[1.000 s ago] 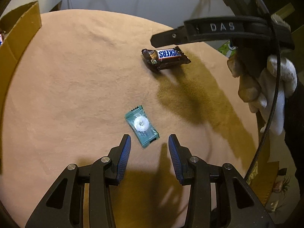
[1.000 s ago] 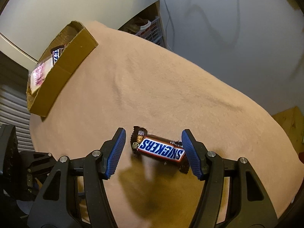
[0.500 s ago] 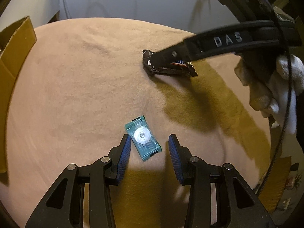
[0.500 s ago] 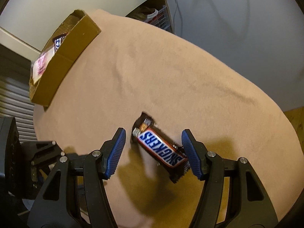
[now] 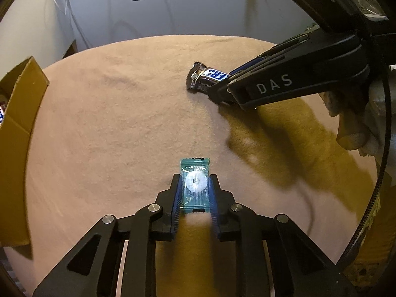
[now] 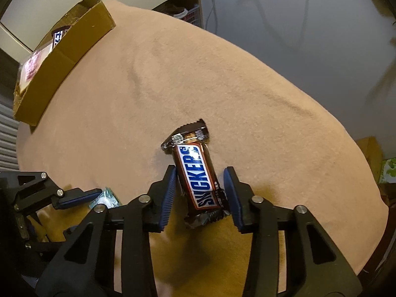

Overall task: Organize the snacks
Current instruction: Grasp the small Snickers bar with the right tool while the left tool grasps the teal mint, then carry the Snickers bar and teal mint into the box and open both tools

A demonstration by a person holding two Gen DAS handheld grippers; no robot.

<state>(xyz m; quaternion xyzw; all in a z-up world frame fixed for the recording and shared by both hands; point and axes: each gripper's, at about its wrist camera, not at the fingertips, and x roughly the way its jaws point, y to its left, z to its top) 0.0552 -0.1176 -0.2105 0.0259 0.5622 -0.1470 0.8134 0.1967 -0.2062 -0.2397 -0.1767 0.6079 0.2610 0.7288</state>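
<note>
The left gripper [image 5: 195,193] is closing on the mint packet [image 5: 195,184]; the right gripper [image 6: 201,193] is closing around the Snickers bar [image 6: 198,175], pads not clearly touching. The cardboard box [image 6: 59,57] is sitting far left, contents half hidden.

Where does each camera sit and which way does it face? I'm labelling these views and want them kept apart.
Left wrist: on the left hand-held gripper, looking steeply down at the teal candy between its closing jaws; a gloved hand shows at right.
Right wrist: on the right hand-held gripper, looking steeply down at the Snickers bar between its closing jaws; no hand shows.
Shared: both snacks, the cardboard box, the tan cloth, and each other's gripper.
</note>
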